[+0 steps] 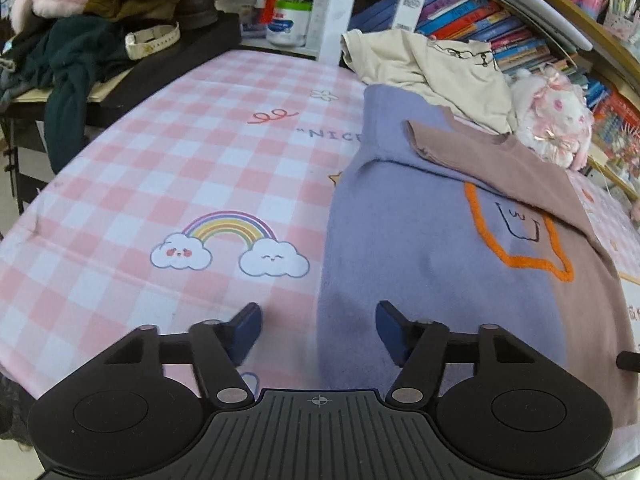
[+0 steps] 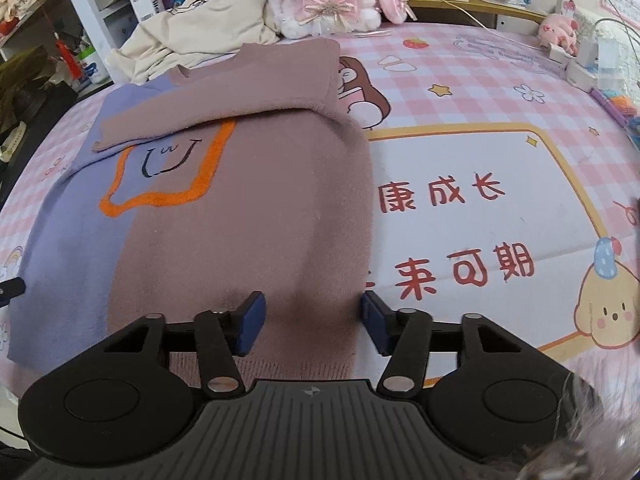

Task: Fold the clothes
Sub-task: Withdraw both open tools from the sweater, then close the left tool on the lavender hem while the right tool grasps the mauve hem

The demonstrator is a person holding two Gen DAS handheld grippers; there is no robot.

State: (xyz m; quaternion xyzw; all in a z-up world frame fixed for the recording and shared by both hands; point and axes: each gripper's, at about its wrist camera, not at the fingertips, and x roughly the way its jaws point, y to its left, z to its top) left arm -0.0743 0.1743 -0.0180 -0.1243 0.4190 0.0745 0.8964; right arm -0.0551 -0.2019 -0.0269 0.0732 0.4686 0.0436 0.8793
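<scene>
On the pink checked cloth (image 1: 168,128) the word "NICE" (image 1: 332,135) is printed, and red Chinese characters "康成长" (image 2: 442,195) and "来可期" (image 2: 464,272) are read in its yellow-framed panel.

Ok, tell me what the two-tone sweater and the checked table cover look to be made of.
Sweater: probably a soft brushed knit, matte and fuzzy, with ribbing at the hem; the orange outline looks like raised yarn stitching. Table cover: likely smooth printed plastic or coated cloth, given its faint sheen, flat crease lines and crisp cartoon prints; which one I cannot tell.
</scene>
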